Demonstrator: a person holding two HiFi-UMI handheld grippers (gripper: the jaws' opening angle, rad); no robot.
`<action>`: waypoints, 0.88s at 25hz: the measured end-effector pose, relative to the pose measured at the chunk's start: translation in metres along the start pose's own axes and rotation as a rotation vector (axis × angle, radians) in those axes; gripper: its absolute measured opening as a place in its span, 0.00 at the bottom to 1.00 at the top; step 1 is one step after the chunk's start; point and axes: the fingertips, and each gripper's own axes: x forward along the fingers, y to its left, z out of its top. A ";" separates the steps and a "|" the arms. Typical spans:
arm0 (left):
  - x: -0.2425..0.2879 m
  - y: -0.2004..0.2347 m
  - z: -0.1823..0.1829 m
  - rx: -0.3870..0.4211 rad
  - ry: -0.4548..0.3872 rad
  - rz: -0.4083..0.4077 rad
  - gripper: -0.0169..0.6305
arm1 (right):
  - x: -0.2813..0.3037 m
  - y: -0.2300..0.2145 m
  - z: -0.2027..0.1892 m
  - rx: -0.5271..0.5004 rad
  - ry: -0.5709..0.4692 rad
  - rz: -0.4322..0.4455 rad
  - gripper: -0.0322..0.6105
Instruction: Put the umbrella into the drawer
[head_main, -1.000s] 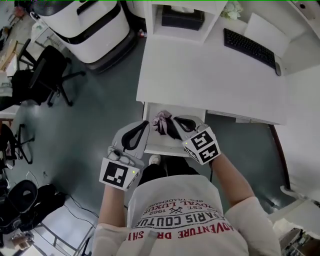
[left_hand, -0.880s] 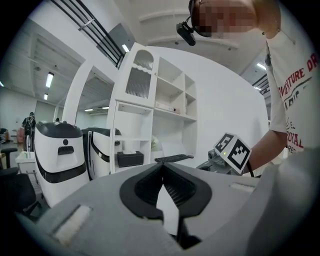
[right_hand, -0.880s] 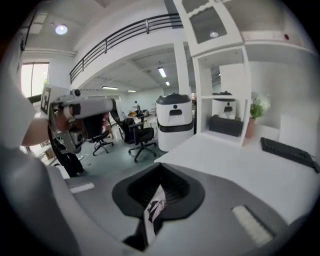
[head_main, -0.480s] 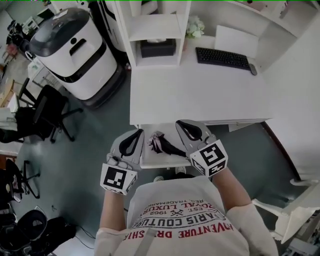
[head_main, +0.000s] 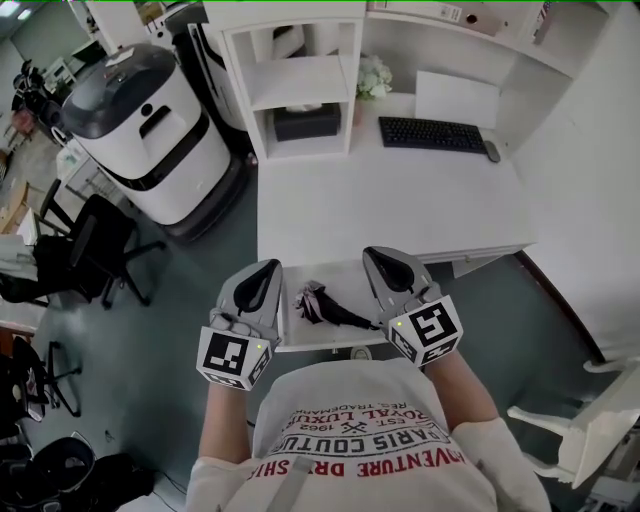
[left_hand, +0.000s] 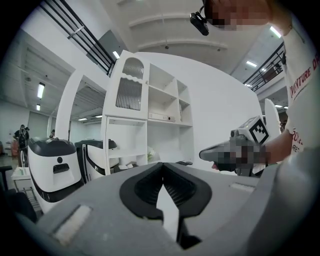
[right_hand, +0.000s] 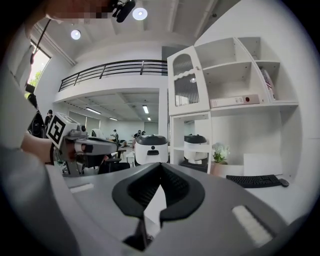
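So the umbrella (head_main: 325, 305) is folded up, dark with a pinkish bunched end, and it's lying inside the open drawer (head_main: 342, 283), which sticks out from under the front edge of the white desk (head_main: 380, 200). It sits a bit diagonal, bunched end toward the left side of the drawer, slim end pointing right. Neither gripper has anything in it. The left gripper (head_main: 270, 268) has its jaws closed tip to tip with nothing between them, and its own view backs that up: the dark pads meet at the front and only the room shows past them. Same deal for the right gripper (head_main: 372, 254), pinched together and empty. In the head view they sit on either side of the umbrella, left one over the drawer's left edge, right one over its right edge, and neither touches the umbrella. Both point pretty much level toward the desk. Up on the desk there's a black keyboard (head_main: 432, 134) near the back right, a little bunch of flowers (head_main: 373, 75) beside the white shelf unit (head_main: 300, 75), and a dark box (head_main: 307, 121) in the lower shelf. Off to the left on the floor there's a big white and grey machine (head_main: 150, 120) and a black office chair (head_main: 100, 250).
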 end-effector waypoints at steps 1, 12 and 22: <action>-0.001 0.000 0.001 -0.001 -0.002 0.003 0.03 | 0.000 0.000 0.000 0.000 -0.001 -0.003 0.05; -0.005 -0.007 0.007 -0.004 -0.014 0.019 0.03 | -0.003 0.001 -0.002 0.017 0.007 0.011 0.05; -0.006 -0.007 0.008 -0.006 -0.003 0.037 0.03 | -0.002 -0.003 -0.006 0.018 0.019 0.017 0.05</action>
